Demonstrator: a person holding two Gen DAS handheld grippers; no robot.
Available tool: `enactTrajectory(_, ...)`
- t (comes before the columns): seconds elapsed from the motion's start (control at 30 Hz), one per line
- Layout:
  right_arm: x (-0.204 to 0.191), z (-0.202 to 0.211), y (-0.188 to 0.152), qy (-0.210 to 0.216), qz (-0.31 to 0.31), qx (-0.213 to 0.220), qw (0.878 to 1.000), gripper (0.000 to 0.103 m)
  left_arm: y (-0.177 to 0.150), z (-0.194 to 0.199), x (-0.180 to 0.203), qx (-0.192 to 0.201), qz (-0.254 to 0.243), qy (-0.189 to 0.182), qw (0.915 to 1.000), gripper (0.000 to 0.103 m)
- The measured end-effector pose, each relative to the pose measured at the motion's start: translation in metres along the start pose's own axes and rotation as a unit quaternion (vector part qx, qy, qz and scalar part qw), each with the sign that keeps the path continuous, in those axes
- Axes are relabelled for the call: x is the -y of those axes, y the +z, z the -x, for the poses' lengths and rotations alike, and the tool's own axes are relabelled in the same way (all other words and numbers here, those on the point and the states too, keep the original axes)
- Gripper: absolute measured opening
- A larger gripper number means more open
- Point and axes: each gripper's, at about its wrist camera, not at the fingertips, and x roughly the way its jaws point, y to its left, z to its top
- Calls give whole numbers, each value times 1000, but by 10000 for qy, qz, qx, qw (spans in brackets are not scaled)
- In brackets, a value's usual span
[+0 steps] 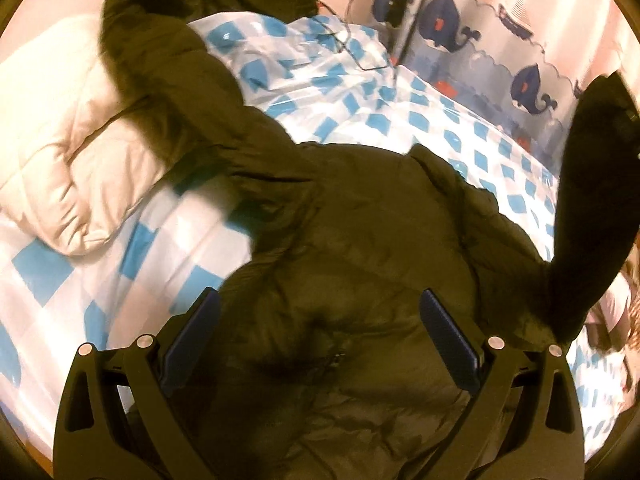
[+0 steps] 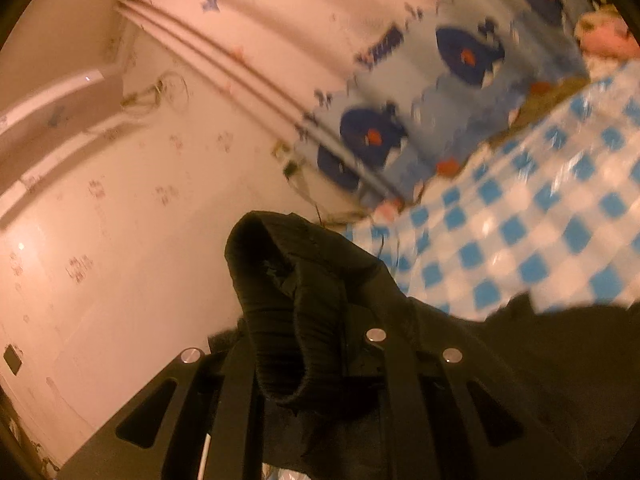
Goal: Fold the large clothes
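Note:
A dark olive puffer jacket (image 1: 360, 220) lies spread on the blue-and-white checked bed (image 1: 360, 92). Its left sleeve (image 1: 160, 80) stretches toward the far left. My left gripper (image 1: 320, 300) hovers open just above the jacket's body, blue pads apart. The right sleeve (image 1: 592, 208) is lifted up at the right edge of the left wrist view. In the right wrist view my right gripper (image 2: 304, 344) is shut on that sleeve's ribbed black cuff (image 2: 280, 300), held above the bed; its fingertips are hidden by the cloth.
A white quilted pillow (image 1: 68, 152) lies at the left of the bed. A whale-print curtain (image 1: 500, 52) hangs along the far side. A pink wall (image 2: 140, 220) stands close by. Cables (image 1: 352, 40) trail onto the bed's far corner.

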Motion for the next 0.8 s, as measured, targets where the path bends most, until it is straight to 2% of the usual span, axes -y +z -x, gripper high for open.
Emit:
enactTrajectory(0.33,34,-105,-127,-650,47,-1020,9926,13,7,9,-36,17,335,-113,9994,96)
enactTrajectory(0.47,56,-142,-175,-1133,54,-1484,9824,14,7,8,-43,-4,372,-111,9992,96)
enactTrajectory(0.57,73,-158,-203,-1350,-67,-1852,9734,20,9,6,-46,-37,394,-113,9992,96)
enactTrajectory(0.67,81,-171,-227,-1385,-65,-2435,9599,37,10,2,-48,-79,421,-147,9990,96)
enactTrajectory(0.73,77,-174,-237,-1048,-17,-2788,9546,73,9,1,-50,-93,435,-148,9989,96)
enactTrajectory(0.8,61,-167,-237,-832,202,-2964,9512,84,9,-3,-48,-101,436,-145,9989,96)
